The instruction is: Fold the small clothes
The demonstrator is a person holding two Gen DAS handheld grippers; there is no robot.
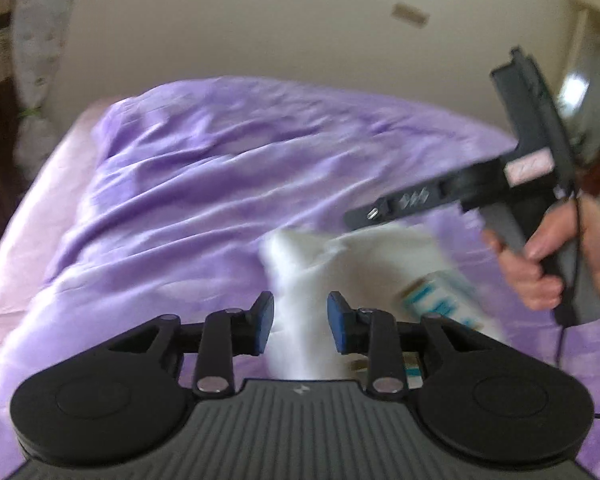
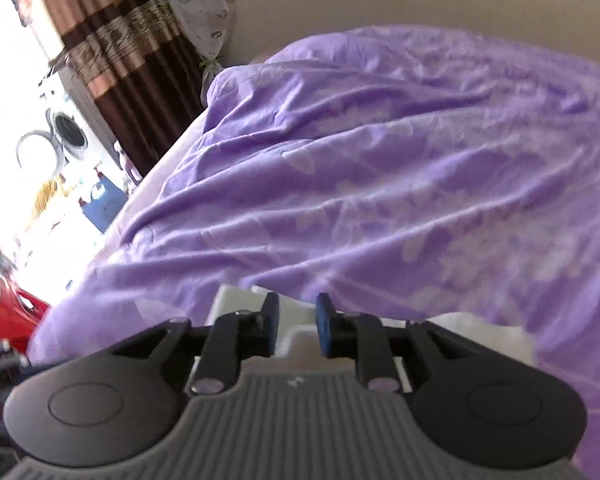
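A small white garment (image 1: 340, 272) with blue lettering lies on the purple bedspread (image 1: 204, 184). My left gripper (image 1: 300, 322) is open, its blue pads on either side of a raised fold of the white cloth, not closed on it. In the left wrist view the right gripper body (image 1: 540, 184), held by a hand, hangs above the garment's right side; its jaws point away. In the right wrist view my right gripper (image 2: 298, 326) is open over the white garment (image 2: 296, 332), which shows just beneath and between the pads. The frames are blurred.
The purple bedspread (image 2: 380, 160) is rumpled and fills most of both views. A beige wall (image 1: 260, 20) stands behind the bed. Brown striped curtains (image 2: 112, 48), a washing machine (image 2: 66, 132) and a red object (image 2: 12, 312) lie off the bed's left side.
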